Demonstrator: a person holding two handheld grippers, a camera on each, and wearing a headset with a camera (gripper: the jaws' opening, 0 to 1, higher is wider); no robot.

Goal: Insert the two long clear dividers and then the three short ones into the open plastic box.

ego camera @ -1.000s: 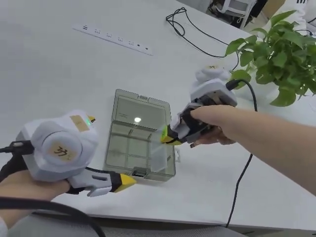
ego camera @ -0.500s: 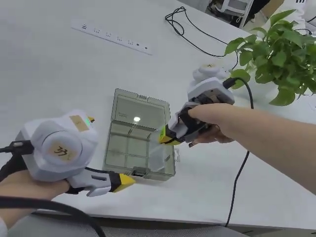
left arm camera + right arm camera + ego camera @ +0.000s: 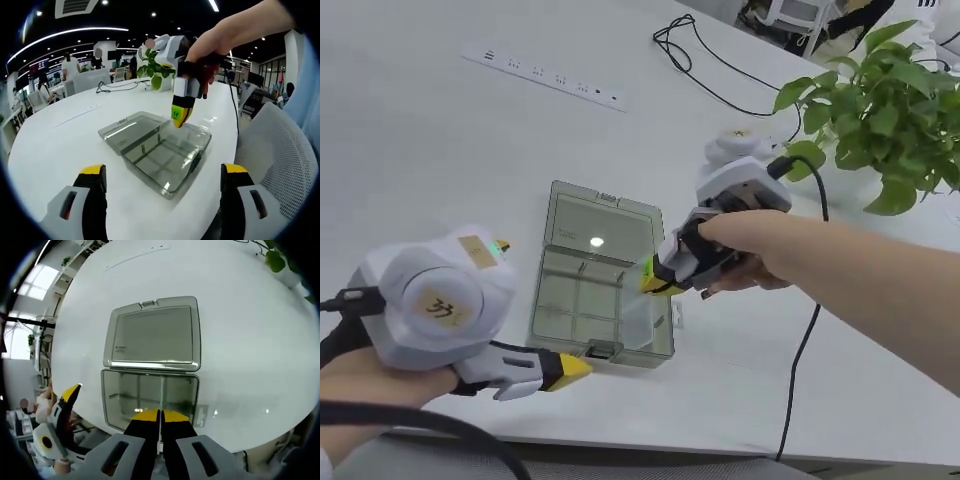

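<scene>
Two hand-held grippers: a person is holding one in each hand above the white table [image 3: 430, 150].
Change: the right hand-held gripper [image 3: 652, 284] is sitting slightly further left and lower than a second ago, closing on the right end of the open smoky-clear plastic box [image 3: 645, 353]; the box and the left hand-held gripper [image 3: 570, 370] are keeping their places.
Right jaws: pressing together on a thin clear divider sheet [image 3: 640, 315], which is hanging from the tips just above the box's right-hand compartments.
Left jaws: standing wide apart and carrying nothing, waiting just beside the box's front wall.
Box: lying with its lid folded flat behind it; partitions are already showing inside, though the clear plastic is making them hard to count.
Meaning: judging by this, a divider is nearing its slot but is not yet seating; whether it is a long or a short one cannot be told.
Writing: orange characters are showing on the left hand-held gripper's round white body, too blurred to read; in the left gripper view a small mark on the right one's yellow-green tip is equally illegible; the white power strip [image 3: 545, 75] is showing no readable brand.
</scene>
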